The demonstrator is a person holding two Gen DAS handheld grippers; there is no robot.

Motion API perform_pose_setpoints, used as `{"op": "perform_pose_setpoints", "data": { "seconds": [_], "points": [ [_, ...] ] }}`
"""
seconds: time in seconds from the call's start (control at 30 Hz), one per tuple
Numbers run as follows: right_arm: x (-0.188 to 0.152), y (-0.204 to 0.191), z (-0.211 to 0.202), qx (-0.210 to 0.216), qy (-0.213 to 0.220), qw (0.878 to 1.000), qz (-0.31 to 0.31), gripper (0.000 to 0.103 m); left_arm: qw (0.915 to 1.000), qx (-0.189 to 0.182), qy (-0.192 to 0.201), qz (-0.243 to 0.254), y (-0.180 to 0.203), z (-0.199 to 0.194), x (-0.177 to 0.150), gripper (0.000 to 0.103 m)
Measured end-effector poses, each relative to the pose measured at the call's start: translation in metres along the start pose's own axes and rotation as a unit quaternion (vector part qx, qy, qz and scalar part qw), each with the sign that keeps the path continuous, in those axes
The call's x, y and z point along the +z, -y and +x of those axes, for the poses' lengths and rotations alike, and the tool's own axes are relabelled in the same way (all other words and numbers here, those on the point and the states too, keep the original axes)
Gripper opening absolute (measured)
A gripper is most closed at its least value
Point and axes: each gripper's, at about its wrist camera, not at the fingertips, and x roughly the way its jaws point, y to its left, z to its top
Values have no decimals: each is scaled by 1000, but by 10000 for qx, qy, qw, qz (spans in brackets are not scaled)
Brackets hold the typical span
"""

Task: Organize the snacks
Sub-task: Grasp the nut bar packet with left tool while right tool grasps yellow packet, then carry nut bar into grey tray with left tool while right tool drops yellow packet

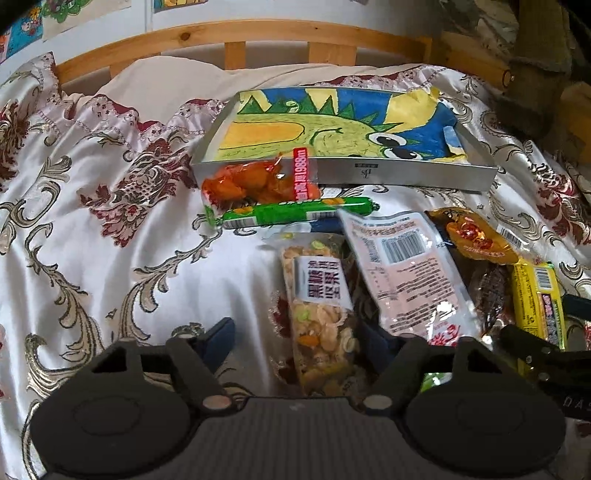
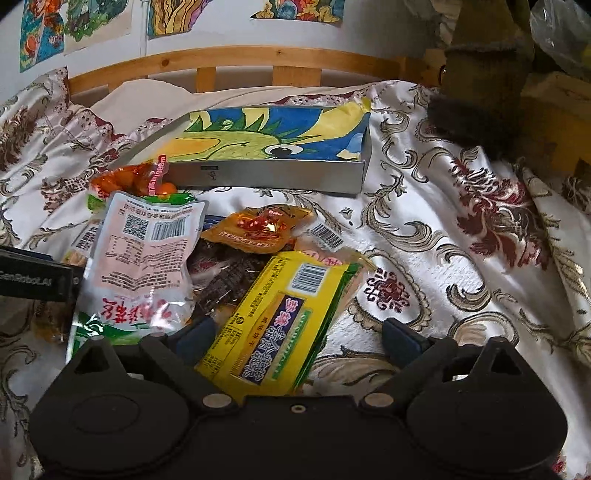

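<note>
The left hand-held gripper [image 1: 299,343], jaws partly open and gripping nothing, straddles the nut bar [image 1: 320,314] at lower centre, its long axis running up-frame toward the tray [image 1: 406,175] at upper centre on the bed.

- We see a floral bedspread [image 2: 461,229] below the wooden headboard [image 2: 236,55].
- We see children's drawings [image 2: 74,26] on the wall above that headboard.
</note>
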Motion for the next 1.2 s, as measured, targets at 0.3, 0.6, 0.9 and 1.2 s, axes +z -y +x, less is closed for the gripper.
{"op": "perform_pose_setpoints", "data": {
  "seconds": [0.3,0.6,0.9,1.2],
  "points": [
    [1,-4,-7,323,-110,9994,-98,64,9977,-280,-199,-583,-2,-2,-3,40],
    [-3,3,-20,533,-284,9981,77,52,9934,-480,-385,-967,1,-23,3,38],
    [-3,-7,-39,923,-262,9952,-170,50,9906,-620,-419,-1143,7,-51,-12,38],
    [-5,-26,-59,731,176,9924,-979,47,9884,-520,-264,-1401,10,-75,-17,38]
  ]
}}
